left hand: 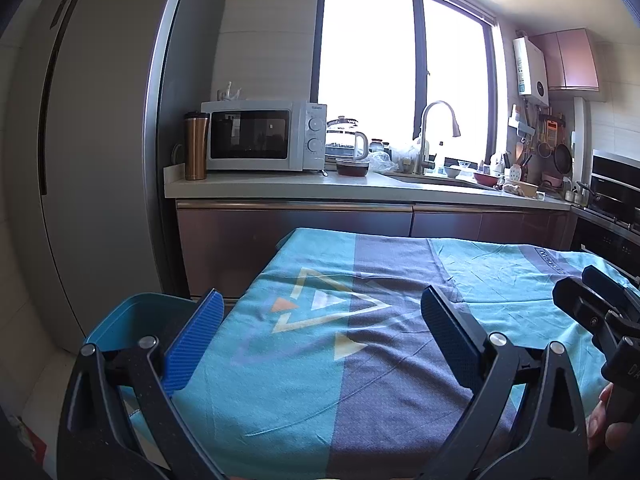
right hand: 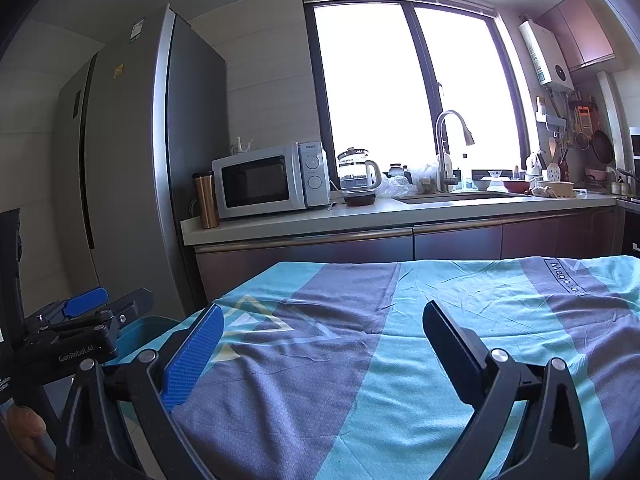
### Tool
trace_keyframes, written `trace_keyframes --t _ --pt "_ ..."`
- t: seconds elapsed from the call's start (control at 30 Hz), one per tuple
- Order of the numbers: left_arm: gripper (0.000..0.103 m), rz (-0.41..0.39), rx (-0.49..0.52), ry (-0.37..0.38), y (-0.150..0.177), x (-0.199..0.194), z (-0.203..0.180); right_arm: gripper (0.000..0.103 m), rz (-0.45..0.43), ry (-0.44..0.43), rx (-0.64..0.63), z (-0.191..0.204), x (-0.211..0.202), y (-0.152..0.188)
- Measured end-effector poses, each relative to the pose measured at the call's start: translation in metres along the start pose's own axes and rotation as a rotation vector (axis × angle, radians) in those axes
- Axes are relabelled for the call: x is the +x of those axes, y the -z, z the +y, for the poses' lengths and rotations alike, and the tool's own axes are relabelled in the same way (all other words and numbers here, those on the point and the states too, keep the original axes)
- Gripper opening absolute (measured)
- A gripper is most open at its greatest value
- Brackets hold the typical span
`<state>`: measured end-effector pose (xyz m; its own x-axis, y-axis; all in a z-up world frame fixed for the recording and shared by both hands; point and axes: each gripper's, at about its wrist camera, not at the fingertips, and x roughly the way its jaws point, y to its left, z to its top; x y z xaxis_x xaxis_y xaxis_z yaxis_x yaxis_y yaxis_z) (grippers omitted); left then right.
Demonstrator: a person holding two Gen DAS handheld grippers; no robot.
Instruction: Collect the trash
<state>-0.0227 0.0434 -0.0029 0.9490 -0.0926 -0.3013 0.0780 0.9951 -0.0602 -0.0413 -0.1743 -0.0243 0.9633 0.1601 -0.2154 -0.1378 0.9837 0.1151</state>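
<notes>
My left gripper (left hand: 320, 340) is open over a table spread with a teal and grey cloth (left hand: 360, 380), nothing between its blue pads. Just past the table's left edge stands a teal bin (left hand: 132, 320), behind the left finger; its inside is dark and I cannot tell what it holds. My right gripper (right hand: 324, 356) is open too, above the same cloth (right hand: 400, 380). In the right wrist view the left gripper (right hand: 86, 308) shows at the left, over the bin (right hand: 136, 336). In the left wrist view the right gripper (left hand: 600, 300) shows at the right edge. No loose trash shows on the cloth.
A tall grey fridge (left hand: 100, 140) stands left. Beyond the table runs a counter (left hand: 300, 190) with a microwave (left hand: 260, 136), a copper tumbler (left hand: 196, 146), a glass kettle (left hand: 346, 140), a sink faucet (left hand: 434, 132) and dishes. A hand (left hand: 604, 428) holds the right gripper.
</notes>
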Motion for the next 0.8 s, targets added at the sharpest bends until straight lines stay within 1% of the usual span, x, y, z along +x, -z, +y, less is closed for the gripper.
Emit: trace_keyframes --t 0.8 --pt "0.097 0.002 0.006 0.0 0.0002 0.0005 -0.0015 0.097 0.008 0.001 0.005 -0.0005 0.0001 -0.0001"
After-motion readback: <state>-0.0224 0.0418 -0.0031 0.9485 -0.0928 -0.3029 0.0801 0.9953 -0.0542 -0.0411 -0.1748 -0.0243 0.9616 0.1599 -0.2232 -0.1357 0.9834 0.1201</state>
